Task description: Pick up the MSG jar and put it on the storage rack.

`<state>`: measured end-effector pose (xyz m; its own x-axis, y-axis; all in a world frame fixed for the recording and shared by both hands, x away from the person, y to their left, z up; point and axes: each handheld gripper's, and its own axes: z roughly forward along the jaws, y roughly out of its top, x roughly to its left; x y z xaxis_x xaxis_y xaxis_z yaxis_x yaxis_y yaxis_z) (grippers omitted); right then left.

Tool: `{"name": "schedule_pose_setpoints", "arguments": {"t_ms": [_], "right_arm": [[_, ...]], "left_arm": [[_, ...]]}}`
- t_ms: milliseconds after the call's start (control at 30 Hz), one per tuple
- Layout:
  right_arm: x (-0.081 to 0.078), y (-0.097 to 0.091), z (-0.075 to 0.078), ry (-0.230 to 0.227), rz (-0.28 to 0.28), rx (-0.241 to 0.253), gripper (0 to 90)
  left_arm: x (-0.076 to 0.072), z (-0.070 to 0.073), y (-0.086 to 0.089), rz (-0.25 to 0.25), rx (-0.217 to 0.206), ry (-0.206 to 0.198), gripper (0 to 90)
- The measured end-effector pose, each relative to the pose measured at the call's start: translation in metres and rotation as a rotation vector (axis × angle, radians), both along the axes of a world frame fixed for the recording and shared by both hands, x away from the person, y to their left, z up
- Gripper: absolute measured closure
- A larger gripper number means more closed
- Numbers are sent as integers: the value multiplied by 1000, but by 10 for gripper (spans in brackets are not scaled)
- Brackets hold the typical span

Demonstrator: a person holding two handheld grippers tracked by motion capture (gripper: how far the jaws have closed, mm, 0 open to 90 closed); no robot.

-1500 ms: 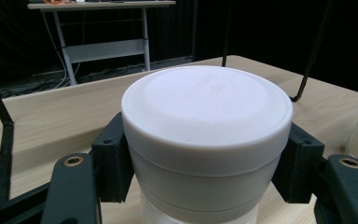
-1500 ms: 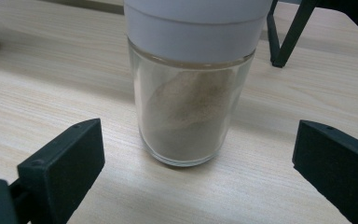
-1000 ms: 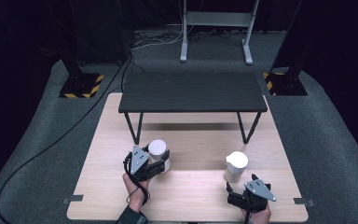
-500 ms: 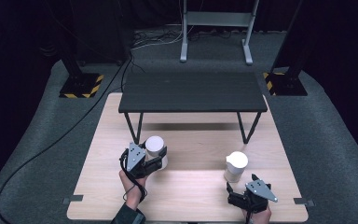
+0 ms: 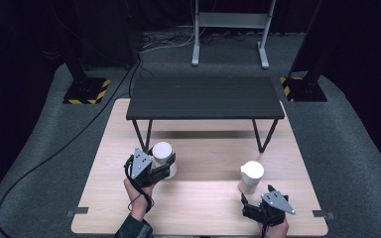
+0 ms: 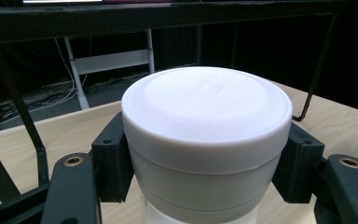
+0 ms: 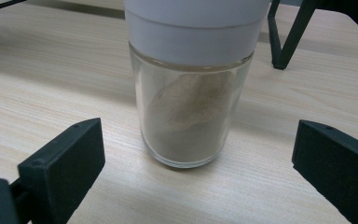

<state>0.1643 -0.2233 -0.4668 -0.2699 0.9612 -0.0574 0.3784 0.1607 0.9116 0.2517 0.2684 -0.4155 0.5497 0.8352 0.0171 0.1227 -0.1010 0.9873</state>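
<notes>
High view: left gripper [image 5: 164,171] clamped on white-lidded jar [image 5: 162,153], near table's left-centre.
Change: jar carried slightly toward the person.
Right gripper [image 7: 196,163]: jaws wide, second jar [image 7: 191,93] between, untouched.

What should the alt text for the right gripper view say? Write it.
A glass jar with a white lid, part-filled with beige powder, stands on a light wooden table. The open right gripper faces it without touching.
</notes>
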Motion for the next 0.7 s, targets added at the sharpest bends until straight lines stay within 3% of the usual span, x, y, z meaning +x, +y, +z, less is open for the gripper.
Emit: {"name": "schedule_pose_setpoints", "arguments": {"t_ms": [700], "right_arm": [[2, 2, 2, 12, -3, -13, 15]], "left_arm": [[4, 20, 5, 2, 14, -29, 342]]}}
